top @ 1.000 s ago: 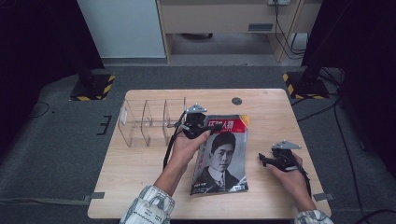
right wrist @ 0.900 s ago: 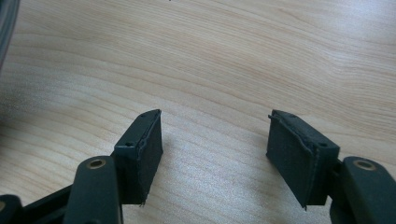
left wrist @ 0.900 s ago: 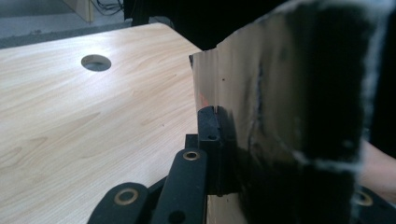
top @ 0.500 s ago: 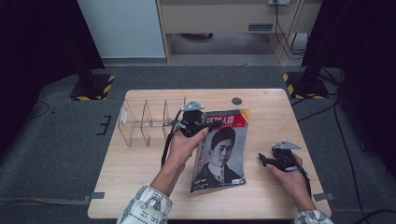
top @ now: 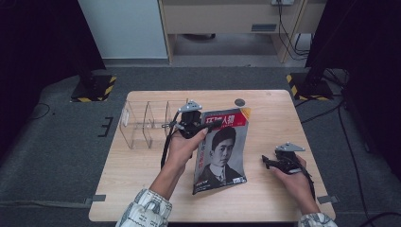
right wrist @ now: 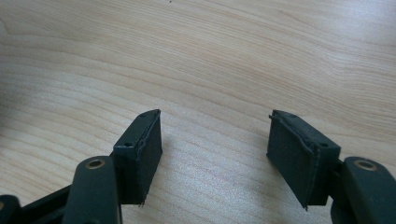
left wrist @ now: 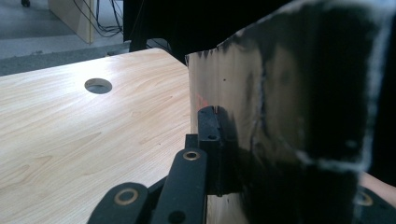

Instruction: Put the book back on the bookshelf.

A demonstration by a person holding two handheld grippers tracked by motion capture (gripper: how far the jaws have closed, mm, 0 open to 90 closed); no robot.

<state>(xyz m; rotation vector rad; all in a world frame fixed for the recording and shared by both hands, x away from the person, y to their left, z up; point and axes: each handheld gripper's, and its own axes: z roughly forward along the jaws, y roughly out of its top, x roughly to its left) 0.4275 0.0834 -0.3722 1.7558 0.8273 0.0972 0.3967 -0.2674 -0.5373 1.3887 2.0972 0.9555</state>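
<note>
High view, left tongs (top: 196,126) clamping magazine's (top: 222,149) top-left edge, right tongs (top: 268,161) agape over bare table (top: 269,113).

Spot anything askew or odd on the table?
Only the magazine: the left gripper is shut on its top left edge, tilting it off the table. The right gripper rests open, apart. Nothing spilled or damaged.

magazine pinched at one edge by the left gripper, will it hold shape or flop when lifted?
Probably floppy: the magazine is thin, and its far end rests on the table while the left gripper lifts the top. Glossy cover, so it may slip. Likely light; one pinch raises it.
</note>
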